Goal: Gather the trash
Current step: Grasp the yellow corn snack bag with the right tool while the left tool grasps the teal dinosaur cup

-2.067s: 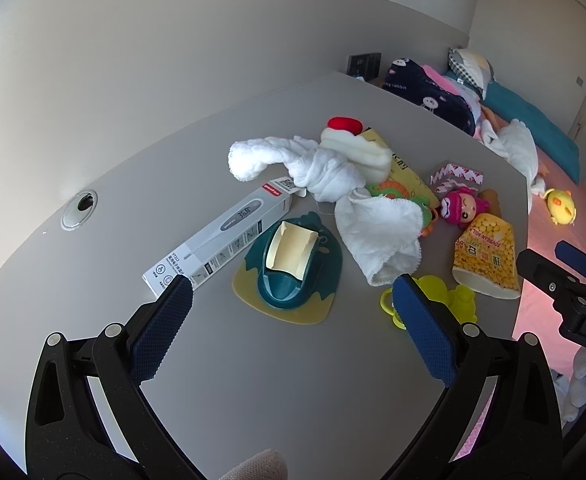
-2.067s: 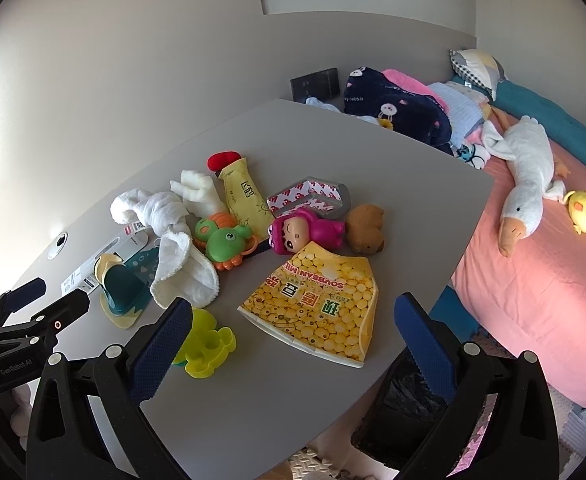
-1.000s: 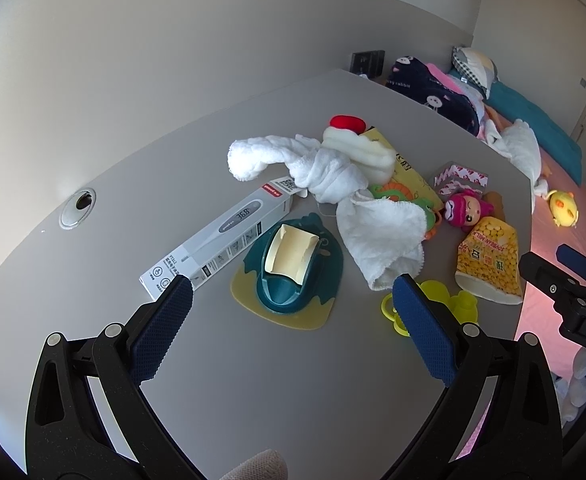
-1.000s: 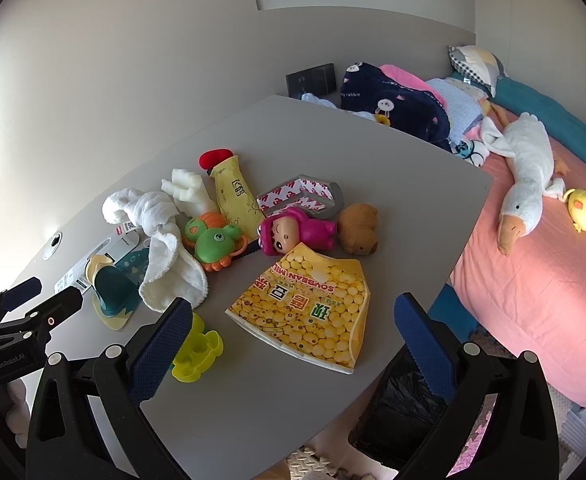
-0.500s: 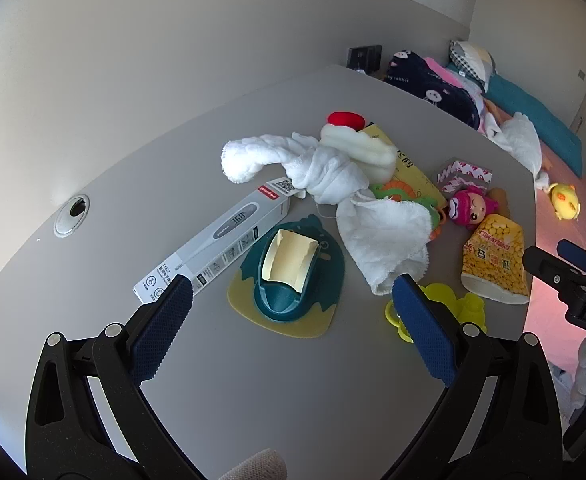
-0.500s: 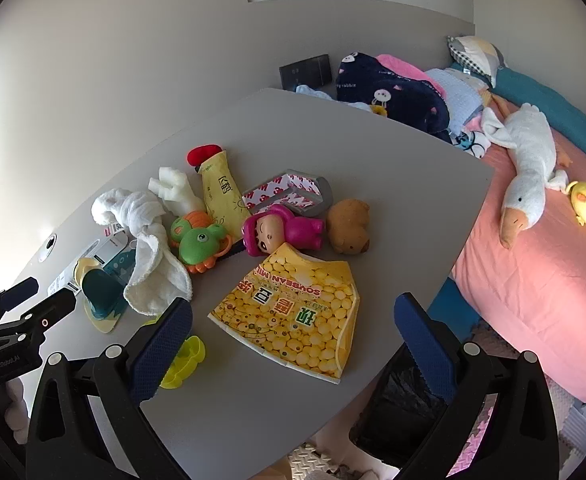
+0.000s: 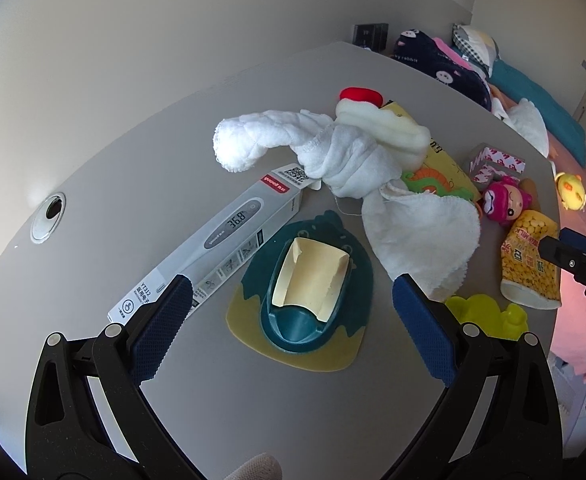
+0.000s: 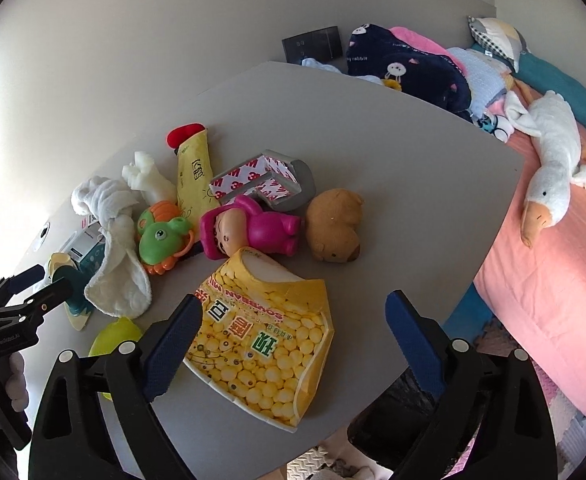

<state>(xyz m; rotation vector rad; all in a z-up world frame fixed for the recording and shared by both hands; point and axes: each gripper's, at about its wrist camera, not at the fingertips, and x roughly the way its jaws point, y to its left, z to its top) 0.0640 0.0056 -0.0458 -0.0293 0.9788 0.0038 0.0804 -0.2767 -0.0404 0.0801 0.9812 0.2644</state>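
Right tool (image 8: 293,332) is aimed steeply down at the yellow soybean-milk bag (image 8: 263,344), which lies flat near the bench (image 8: 393,152) front edge. Jaws are closing but nothing is pinched yet: the bag sits between and partly under the 2 pads, and the left pad overlaps its edge in view, contact unclear. The bag looks empty and torn at the top, so I read it as the first trash item.

A black bin bag (image 8: 393,412) sits on the floor just past the bench edge, right under this tool. Probably placed there so trash can go straight off the edge.

Left tool (image 7: 293,320) is wide open and holds nothing. It frames the teal and yellow silicone bib (image 7: 305,300) with a cream insert folded into its pocket. The thermometer box (image 7: 221,240) lies just beside the bib, under the left pad in view. That box is my guess for this side's trash target.

The rest reads as keepers: white cloth (image 7: 353,168), green toy (image 8: 161,236), pink doll (image 8: 245,228), brown plush (image 8: 333,224). The 3M-backed corner guard (image 8: 265,180) and yellow pouch with red cap (image 8: 193,164) could be trash, can't tell.

Risk: the bag is thin and flat, so the pads may slide over it rather than catch an edge.
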